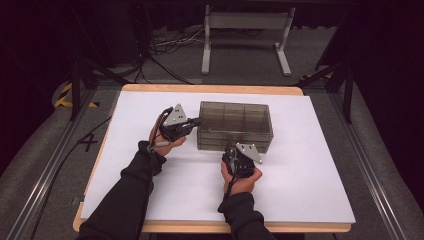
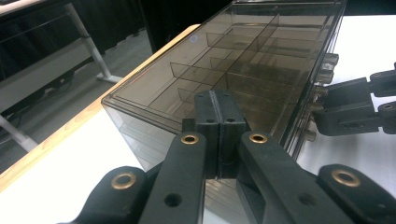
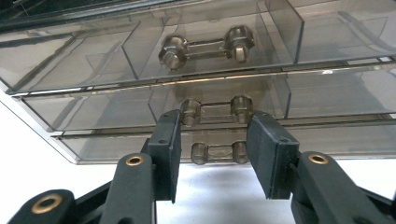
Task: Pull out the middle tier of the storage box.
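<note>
Handle of the middle drawer (image 3: 216, 112) in the smoky clear plastic drawer box (image 1: 235, 126) lies crosswise between my right gripper (image 3: 213, 156)'s parted jaws — untouched yet; my left gripper (image 2: 219, 135), jaws closed on nothing, rests at the box's end.

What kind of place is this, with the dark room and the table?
Probably a lab or recording studio set up for handling trials. A white-topped table stands among black curtains, cables run across the grey floor, and a person works hand-held grippers on a smoky clear drawer box.
</note>
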`<state>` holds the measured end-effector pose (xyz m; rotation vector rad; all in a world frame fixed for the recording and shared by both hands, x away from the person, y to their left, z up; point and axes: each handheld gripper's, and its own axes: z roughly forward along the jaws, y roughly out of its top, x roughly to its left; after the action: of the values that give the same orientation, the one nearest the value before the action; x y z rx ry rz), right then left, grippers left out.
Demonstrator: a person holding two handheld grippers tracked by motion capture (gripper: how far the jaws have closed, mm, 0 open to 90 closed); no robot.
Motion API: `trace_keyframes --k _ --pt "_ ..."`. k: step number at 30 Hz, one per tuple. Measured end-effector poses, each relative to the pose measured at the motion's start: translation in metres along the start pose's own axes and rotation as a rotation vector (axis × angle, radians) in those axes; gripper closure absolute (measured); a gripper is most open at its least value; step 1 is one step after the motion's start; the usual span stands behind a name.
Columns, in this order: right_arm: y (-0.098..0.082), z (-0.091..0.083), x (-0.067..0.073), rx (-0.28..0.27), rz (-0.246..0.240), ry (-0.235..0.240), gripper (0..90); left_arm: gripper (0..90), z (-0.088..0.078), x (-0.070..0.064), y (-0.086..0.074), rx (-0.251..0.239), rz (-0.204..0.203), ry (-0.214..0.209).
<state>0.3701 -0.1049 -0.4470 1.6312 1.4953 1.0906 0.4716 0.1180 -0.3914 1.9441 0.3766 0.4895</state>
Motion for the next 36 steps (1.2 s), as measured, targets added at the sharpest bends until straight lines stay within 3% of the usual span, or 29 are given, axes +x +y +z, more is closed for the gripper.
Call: trace_keyframes --k 13,17,18,22,23,24,27,29,30,34,36 --pt "-0.004 -0.013 -0.003 0.028 -0.011 0.028 56.3 90.0 0.000 0.000 0.000 -0.003 -0.011 0.001" --pt "-0.003 -0.014 -0.006 0.029 -0.048 0.046 50.5 88.3 -0.001 -0.002 0.000 0.000 -0.020 0.003" --pt "-0.003 -0.016 -0.008 0.032 -0.063 0.048 49.7 88.3 -0.002 -0.003 0.000 -0.005 0.004 0.016" --pt "-0.002 -0.022 -0.017 0.027 -0.102 0.067 48.1 85.7 -0.009 -0.004 0.003 -0.050 -0.015 0.017" --pt "-0.001 -0.025 -0.023 0.026 -0.123 0.087 47.4 85.7 -0.014 -0.005 0.003 -0.058 -0.032 0.013" --pt "0.001 -0.029 -0.031 0.016 -0.173 0.106 46.8 83.3 -0.016 -0.005 0.004 -0.058 -0.039 0.014" --pt "0.005 -0.035 -0.043 0.011 -0.212 0.128 46.6 81.5 -0.025 -0.006 -0.001 -0.049 -0.062 0.012" --pt "0.007 -0.037 -0.049 0.001 -0.235 0.140 46.6 75.8 -0.029 -0.007 -0.006 -0.033 -0.074 0.010" --pt "0.012 -0.044 -0.063 -0.020 -0.292 0.145 46.3 75.8 -0.031 -0.008 -0.009 -0.022 -0.077 0.012" --pt "0.023 -0.055 -0.090 -0.051 -0.367 0.166 46.1 63.4 -0.037 -0.018 -0.020 0.030 -0.096 0.018" --pt "0.027 -0.057 -0.097 -0.047 -0.383 0.180 46.1 61.3 -0.038 -0.022 -0.023 0.049 -0.091 0.019"
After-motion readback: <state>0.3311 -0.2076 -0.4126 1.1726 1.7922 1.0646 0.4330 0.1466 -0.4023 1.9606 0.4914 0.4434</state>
